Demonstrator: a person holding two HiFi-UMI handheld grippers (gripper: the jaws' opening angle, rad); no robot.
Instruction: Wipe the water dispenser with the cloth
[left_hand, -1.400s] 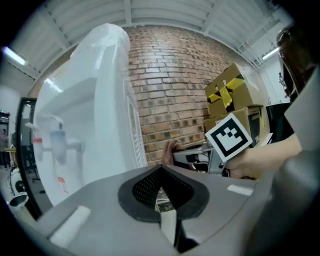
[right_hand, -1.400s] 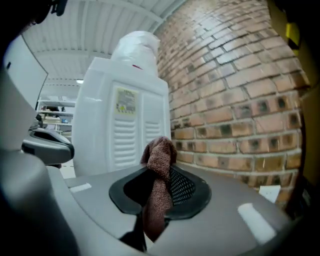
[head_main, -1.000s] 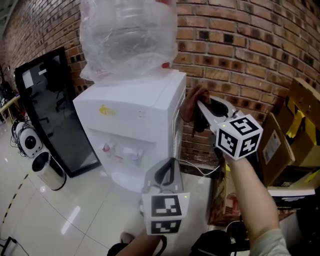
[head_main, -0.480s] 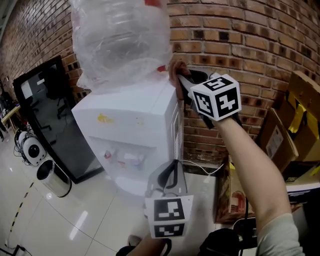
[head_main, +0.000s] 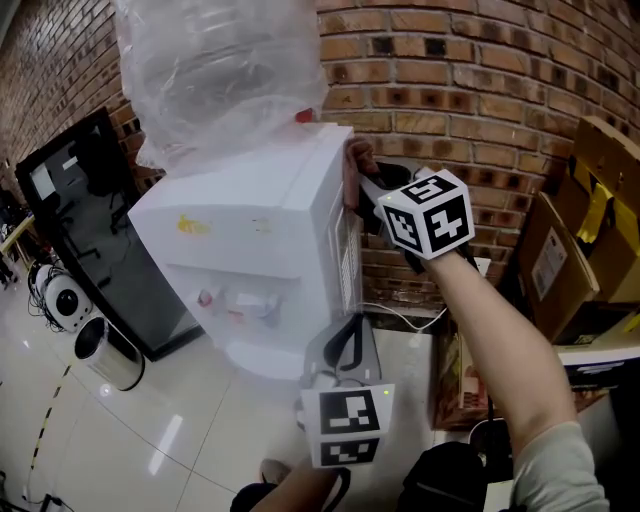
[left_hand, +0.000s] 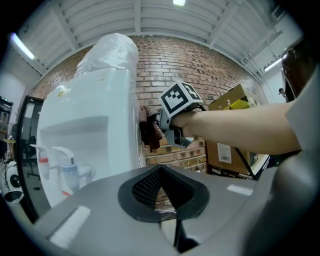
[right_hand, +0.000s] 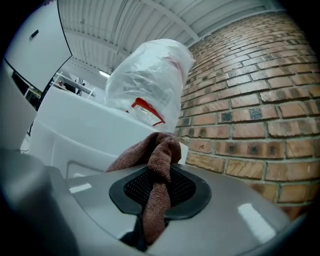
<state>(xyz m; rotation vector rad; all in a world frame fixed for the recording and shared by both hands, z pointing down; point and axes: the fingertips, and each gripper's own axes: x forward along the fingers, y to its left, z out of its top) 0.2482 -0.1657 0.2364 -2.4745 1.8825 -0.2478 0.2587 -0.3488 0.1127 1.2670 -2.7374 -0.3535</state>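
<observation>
Water dispenser (head_main: 250, 260): white, rigid, probably top-heavy, standing against brick wall (head_main: 480, 90); cloth (right_hand: 159, 150): brown, soft, light, best held bunched, clamped in right gripper (right_hand: 159, 187) at dispenser's upper side edge; left gripper (left_hand: 161, 192): closed, empty.

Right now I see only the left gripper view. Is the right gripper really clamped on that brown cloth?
Observer: Yes. The right gripper view shows the right gripper with its jaws shut on the cloth, which bunches out past them.
Operator: Where does my left gripper hang?
Observer: Head view: the left gripper is low, before the water dispenser's front corner, apart from it.
Operator: Anything on the floor?
Observer: A small metal bin stands left of the dispenser.
</observation>
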